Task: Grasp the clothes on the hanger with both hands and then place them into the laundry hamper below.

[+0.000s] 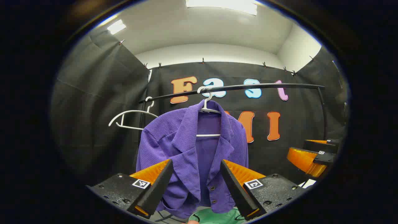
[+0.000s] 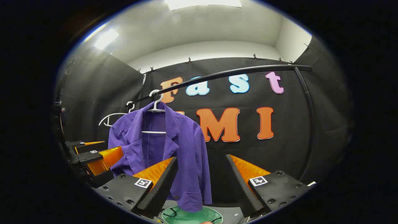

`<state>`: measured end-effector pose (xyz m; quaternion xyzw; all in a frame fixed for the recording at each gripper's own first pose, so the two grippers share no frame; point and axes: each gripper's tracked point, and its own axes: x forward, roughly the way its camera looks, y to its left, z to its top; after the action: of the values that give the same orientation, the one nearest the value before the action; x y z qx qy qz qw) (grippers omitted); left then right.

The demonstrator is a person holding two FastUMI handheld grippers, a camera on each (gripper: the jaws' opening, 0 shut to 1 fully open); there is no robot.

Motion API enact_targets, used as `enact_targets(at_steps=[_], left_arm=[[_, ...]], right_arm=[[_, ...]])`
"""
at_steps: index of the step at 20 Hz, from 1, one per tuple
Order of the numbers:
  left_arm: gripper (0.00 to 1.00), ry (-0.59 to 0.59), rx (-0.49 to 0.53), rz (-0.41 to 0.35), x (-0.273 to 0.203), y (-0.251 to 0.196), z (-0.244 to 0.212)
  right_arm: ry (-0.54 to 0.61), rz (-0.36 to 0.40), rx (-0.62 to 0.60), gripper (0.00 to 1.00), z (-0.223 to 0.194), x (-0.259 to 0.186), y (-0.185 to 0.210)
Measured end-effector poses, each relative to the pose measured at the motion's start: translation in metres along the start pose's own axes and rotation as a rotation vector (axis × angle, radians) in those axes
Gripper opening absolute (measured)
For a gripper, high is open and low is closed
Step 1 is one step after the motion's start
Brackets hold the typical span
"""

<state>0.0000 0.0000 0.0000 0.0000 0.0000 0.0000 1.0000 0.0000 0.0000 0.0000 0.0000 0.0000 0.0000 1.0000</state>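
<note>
One purple jacket (image 1: pixel 186 146) on one of two hangers (image 1: pixel 207 107), one green hamper (image 2: pixel 191 215) below; both grippers (image 1: pixel 196 174) (image 2: pixel 202 177) gape wide

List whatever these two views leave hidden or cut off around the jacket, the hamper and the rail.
- Pale green laundry hamper: right gripper view, cut off by the bottom edge and partly behind the right gripper; its depth is unknown.
- Purple ribbed jacket: left gripper view, the hem is covered by the left gripper; its back is hidden.
- Empty white hanger: its far side is behind the jacket.
- Black rail: its feet are out of view.
</note>
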Motion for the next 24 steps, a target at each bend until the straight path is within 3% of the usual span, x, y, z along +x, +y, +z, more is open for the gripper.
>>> enact_targets(at_steps=[4, 7, 8, 10, 11, 12, 14, 16, 18, 19, 20, 22, 24], left_arm=[[0.91, -0.019, 0.001, 0.009, -0.001, 0.003, 0.006], [0.91, -0.028, 0.006, 0.013, -0.002, 0.005, 0.01], [0.91, -0.028, 0.006, 0.015, -0.002, 0.005, 0.01], [0.92, -0.028, -0.002, 0.019, -0.003, 0.006, 0.009], [0.95, -0.027, -0.005, 0.019, -0.004, 0.006, 0.009], [0.95, -0.027, -0.004, 0.021, -0.005, 0.007, 0.008], [0.92, -0.031, -0.002, 0.025, -0.007, 0.008, 0.009], [0.95, -0.036, -0.003, 0.033, -0.01, 0.01, 0.011], [0.91, -0.041, -0.017, 0.046, -0.012, 0.013, 0.013], [0.95, -0.042, -0.029, 0.054, -0.013, 0.016, 0.014], [0.91, -0.038, -0.046, 0.058, -0.013, 0.019, 0.014], [0.95, -0.025, -0.088, 0.044, -0.014, 0.025, 0.015], [0.92, -0.02, -0.109, 0.048, -0.016, 0.038, 0.017]], right_arm=[[-0.02, -0.002, -0.025, 0.98, 0.005, -0.002, -0.005], [-0.023, -0.009, -0.027, 0.94, 0.007, -0.005, -0.01], [-0.021, -0.01, -0.025, 0.98, 0.007, -0.008, -0.011], [-0.014, -0.007, -0.022, 0.94, 0.005, -0.009, -0.012], [-0.013, -0.004, -0.017, 0.98, 0.005, -0.011, -0.012], [-0.013, -0.004, -0.012, 0.94, 0.006, -0.011, -0.012], [-0.018, -0.003, -0.014, 0.98, 0.007, -0.015, -0.013], [-0.023, 0.002, -0.019, 0.98, 0.009, -0.015, -0.013], [-0.027, 0.011, -0.019, 0.98, 0.01, -0.018, -0.011], [-0.029, 0.016, -0.015, 0.94, 0.009, -0.018, -0.009], [-0.035, 0.026, -0.006, 0.94, 0.01, -0.018, -0.007], [-0.074, 0.067, 0.012, 0.96, 0.019, -0.018, 0.007], [-0.083, 0.079, -0.005, 0.98, 0.015, -0.011, 0.015]])
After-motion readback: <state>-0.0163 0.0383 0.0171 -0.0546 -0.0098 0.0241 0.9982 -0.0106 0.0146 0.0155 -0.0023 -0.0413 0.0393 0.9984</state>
